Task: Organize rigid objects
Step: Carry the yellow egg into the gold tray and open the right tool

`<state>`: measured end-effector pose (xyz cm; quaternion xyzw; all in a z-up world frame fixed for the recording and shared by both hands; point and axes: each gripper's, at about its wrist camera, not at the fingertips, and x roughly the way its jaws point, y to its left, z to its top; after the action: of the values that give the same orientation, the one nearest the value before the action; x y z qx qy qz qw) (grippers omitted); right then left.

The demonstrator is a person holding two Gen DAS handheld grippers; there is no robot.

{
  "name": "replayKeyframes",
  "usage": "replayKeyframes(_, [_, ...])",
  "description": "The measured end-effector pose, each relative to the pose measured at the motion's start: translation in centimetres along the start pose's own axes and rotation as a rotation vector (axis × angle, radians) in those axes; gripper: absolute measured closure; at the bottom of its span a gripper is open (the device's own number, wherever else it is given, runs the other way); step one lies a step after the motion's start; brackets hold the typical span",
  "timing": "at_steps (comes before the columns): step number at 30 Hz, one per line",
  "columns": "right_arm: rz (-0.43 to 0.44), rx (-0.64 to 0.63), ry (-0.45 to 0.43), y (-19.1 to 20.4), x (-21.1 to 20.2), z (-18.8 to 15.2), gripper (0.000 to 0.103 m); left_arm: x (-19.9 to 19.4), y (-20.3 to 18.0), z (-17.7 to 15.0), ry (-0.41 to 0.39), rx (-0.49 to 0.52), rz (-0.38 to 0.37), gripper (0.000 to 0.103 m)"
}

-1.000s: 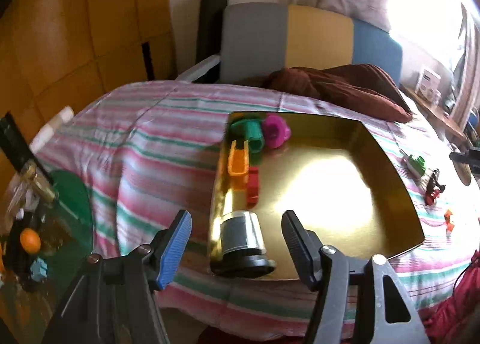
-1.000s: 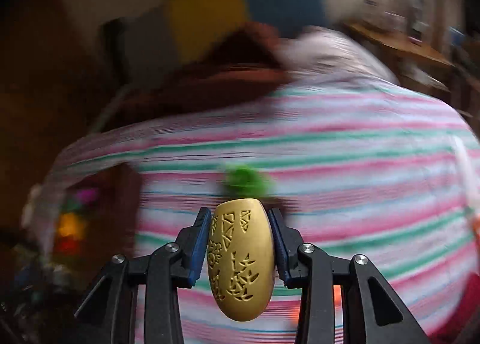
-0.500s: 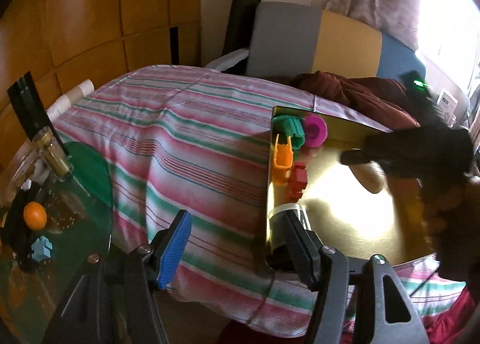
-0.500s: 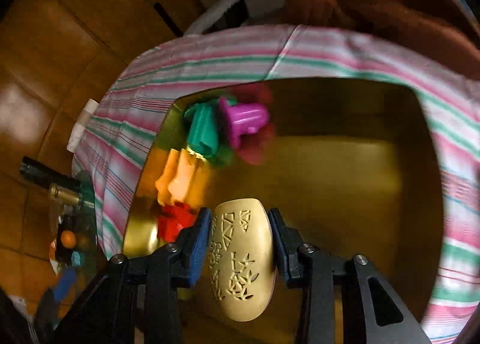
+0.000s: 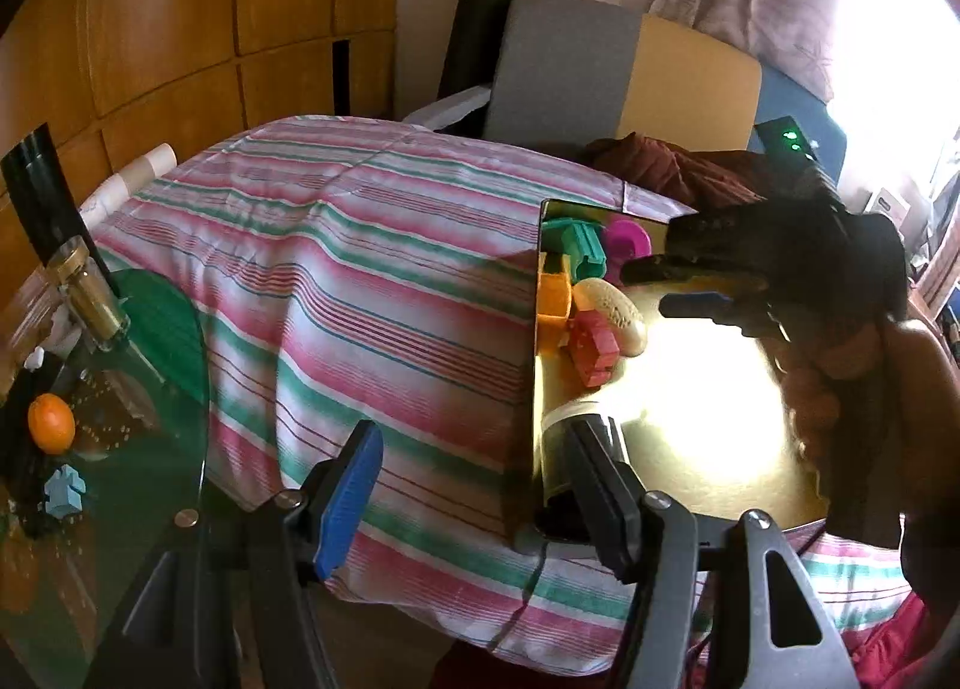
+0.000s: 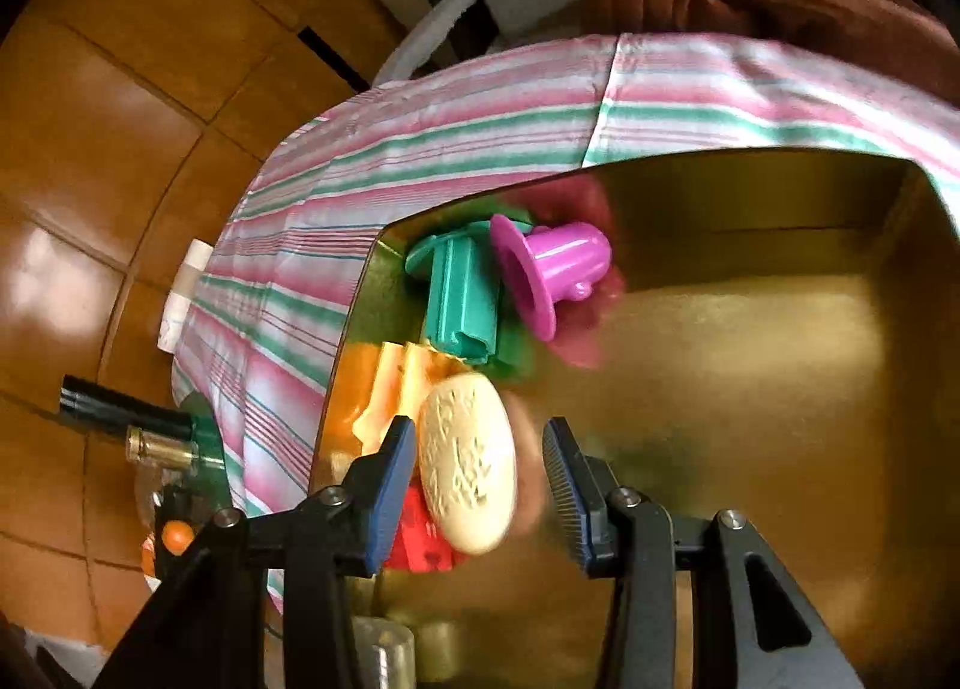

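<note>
The striped tablecloth [image 5: 372, 281] is carrying the gold tray [image 6: 780, 389], which is holding a teal piece [image 6: 459, 299], a magenta cup [image 6: 555, 269], an orange piece [image 5: 553, 299] and a red block [image 5: 594, 347] along its left wall. The right gripper [image 6: 480, 467] is hovering spread apart over the tray, gripping nothing, with the cream oval object [image 6: 468, 461] lying between its fingers against the red block. The left gripper [image 5: 474, 485] is sitting wide apart and empty at the tray's near corner, beside a silver cylinder [image 5: 576, 431].
</note>
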<state>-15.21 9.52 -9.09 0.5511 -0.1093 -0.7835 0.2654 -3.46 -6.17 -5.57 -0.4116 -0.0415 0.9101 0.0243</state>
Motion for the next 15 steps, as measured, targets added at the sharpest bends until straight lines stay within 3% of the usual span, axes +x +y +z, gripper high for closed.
replayKeyframes(7, [-0.034,-0.094,-0.044,-0.3,-3.0,-1.9,0.057,-1.3,-1.3,0.1,-0.029,0.034,0.001,0.040])
replayKeyframes(9, [-0.053,-0.126,-0.066,-0.3,-4.0,-2.5,0.055,-1.8,-1.7,0.1,-0.038,0.049,0.000,0.040])
replayKeyframes(11, [-0.066,-0.162,-0.090,-0.1,-5.0,-3.1,0.045,-2.4,-2.3,0.1,-0.052,0.069,-0.002,0.040])
replayKeyframes(15, [-0.101,-0.228,-0.151,-0.6,-7.7,-4.5,0.041,-3.3,-3.6,0.3,-0.073,0.111,-0.010,0.040])
